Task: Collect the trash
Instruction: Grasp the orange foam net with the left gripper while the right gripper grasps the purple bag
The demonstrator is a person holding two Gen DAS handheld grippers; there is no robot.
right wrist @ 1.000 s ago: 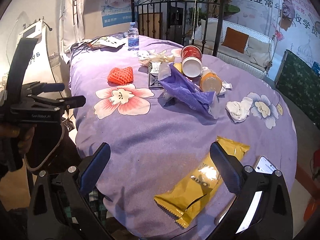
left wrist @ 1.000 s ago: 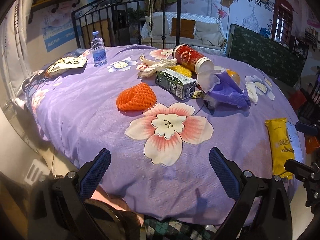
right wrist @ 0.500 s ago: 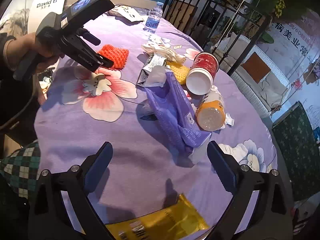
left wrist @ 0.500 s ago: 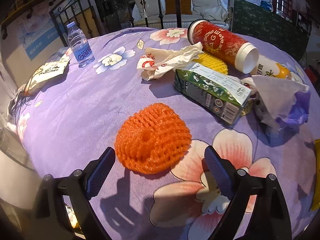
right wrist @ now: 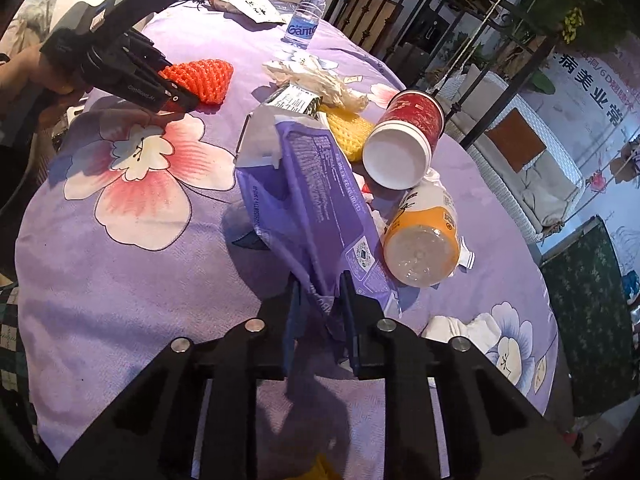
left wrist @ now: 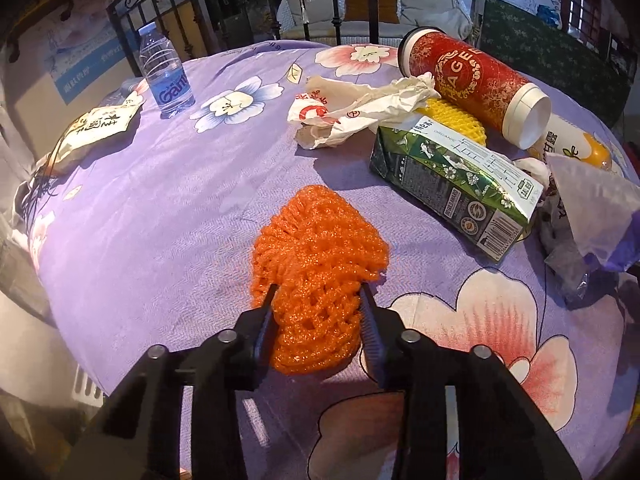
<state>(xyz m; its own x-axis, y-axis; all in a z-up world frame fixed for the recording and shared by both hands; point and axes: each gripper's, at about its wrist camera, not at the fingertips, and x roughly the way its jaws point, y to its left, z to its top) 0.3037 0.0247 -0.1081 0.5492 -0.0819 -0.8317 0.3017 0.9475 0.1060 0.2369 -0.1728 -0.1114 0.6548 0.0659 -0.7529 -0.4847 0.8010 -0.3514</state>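
Note:
An orange foam fruit net (left wrist: 320,240) lies on the purple floral tablecloth (left wrist: 160,208). My left gripper (left wrist: 318,292) is closing on the net's near end, and both pads press into it. In the right wrist view the same net (right wrist: 204,76) shows beyond the left gripper (right wrist: 176,96), which a hand (right wrist: 24,68) holds. A crumpled purple plastic bag (right wrist: 316,184) lies mid-table. My right gripper (right wrist: 320,284) is closing on the bag's near corner, which is pinched between the jaws.
Behind the net lie a green carton (left wrist: 452,176), a crumpled paper wrapper (left wrist: 360,108), a yellow foam net (left wrist: 456,120) and a red canister (left wrist: 472,76). A water bottle (left wrist: 166,76) stands far left. An orange-labelled bottle (right wrist: 424,240) and white tissue (right wrist: 464,328) lie by the bag.
Both grippers came forward and down over the table with wide jaws, then closed: the left onto the orange net, the right onto the purple bag's corner.

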